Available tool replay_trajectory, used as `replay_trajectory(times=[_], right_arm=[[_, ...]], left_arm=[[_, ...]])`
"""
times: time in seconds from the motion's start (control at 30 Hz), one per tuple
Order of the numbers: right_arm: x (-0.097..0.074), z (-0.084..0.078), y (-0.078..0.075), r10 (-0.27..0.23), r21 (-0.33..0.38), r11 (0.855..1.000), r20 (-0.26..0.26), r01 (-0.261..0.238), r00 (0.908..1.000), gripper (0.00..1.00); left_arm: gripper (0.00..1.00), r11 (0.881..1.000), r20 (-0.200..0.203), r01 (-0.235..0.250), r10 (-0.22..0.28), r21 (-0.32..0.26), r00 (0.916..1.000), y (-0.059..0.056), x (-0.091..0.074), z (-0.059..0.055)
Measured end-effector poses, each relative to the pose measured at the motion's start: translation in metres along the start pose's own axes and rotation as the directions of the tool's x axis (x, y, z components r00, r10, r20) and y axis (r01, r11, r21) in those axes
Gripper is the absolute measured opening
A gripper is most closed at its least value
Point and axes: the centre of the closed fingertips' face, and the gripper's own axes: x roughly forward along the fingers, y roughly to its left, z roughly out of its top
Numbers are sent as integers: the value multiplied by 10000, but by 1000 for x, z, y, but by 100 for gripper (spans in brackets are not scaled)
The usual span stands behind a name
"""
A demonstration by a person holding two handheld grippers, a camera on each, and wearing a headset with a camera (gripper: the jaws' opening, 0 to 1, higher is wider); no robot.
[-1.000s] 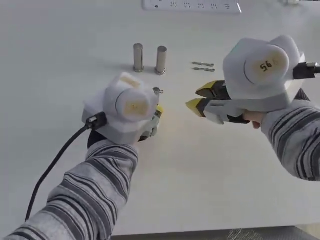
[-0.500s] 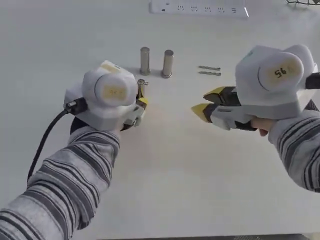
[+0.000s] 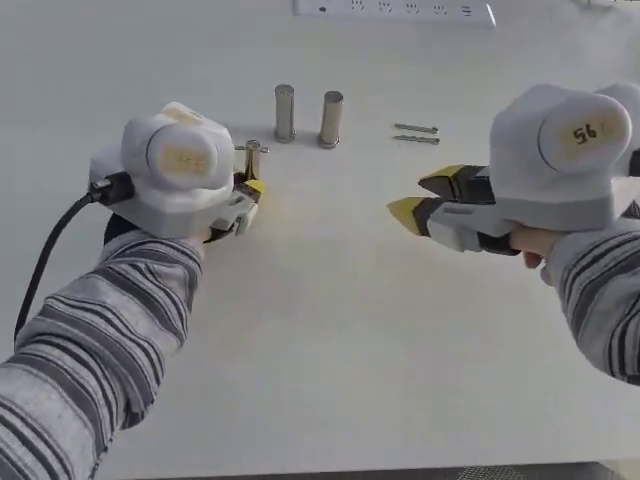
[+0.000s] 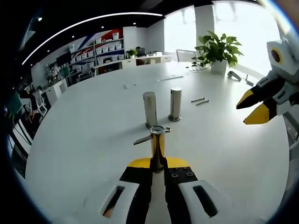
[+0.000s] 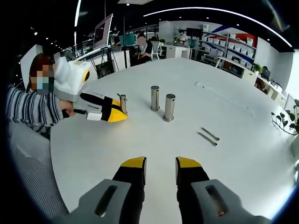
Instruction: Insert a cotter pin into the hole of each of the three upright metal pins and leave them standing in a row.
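My left gripper [image 3: 248,192] [image 4: 158,164] is shut on an upright metal pin [image 3: 252,158] [image 4: 157,144] [image 5: 123,103] that has a cotter pin [image 4: 145,137] through its top hole. Two more metal pins stand upright on the white table just beyond it: one [image 3: 284,112] [image 4: 150,109] [image 5: 154,97] on the left, another [image 3: 331,119] [image 4: 175,103] [image 5: 169,107] on the right. Two loose cotter pins [image 3: 415,133] [image 4: 199,100] [image 5: 208,136] lie flat to their right. My right gripper [image 3: 425,196] [image 5: 159,164] hovers open over the table, nothing between its yellow tips.
A white power strip [image 3: 392,10] lies along the table's [image 3: 330,320] far edge. A black cable [image 3: 45,255] trails from the left gripper toward the near left. A potted plant [image 4: 218,51] stands at the far side in the left gripper view.
My left gripper has carried the metal pin with its cotter pin leftward and a little farther back, stopping left of the two standing pins. The right gripper has stayed about where it was.
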Motion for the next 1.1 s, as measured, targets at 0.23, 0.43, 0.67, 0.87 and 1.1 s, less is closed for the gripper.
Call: replay_trajectory(times=[0.23, 0.43, 0.67, 0.87, 1.1], right_arm=[[0, -4, -1, -23, 121, 9999, -85, 24, 10000, 20], [0, -4, 1, 40, 216, 9998, -77, -38, 10000, 20], [1, -4, 2, 98, 268, 9996, -115, -95, 9999, 20], [-1, -4, 2, 54, 339, 9994, -78, -51, 10000, 20], [-1, -4, 2, 20, 387, 9992, -80, -16, 10000, 20]], left_arm=[[5, 9999, 229, -90, 93, -106, 9997, 0, 0, 0], [5, 10000, 300, -48, 49, -24, 9995, 1, 0, 0], [5, 10000, 383, -31, 30, 25, 9993, 1, 1, 1], [6, 9989, 284, -130, 117, 452, 9995, 1, 2, 1], [7, 9998, 326, -175, 175, 14, 9993, 2, 2, 0]])
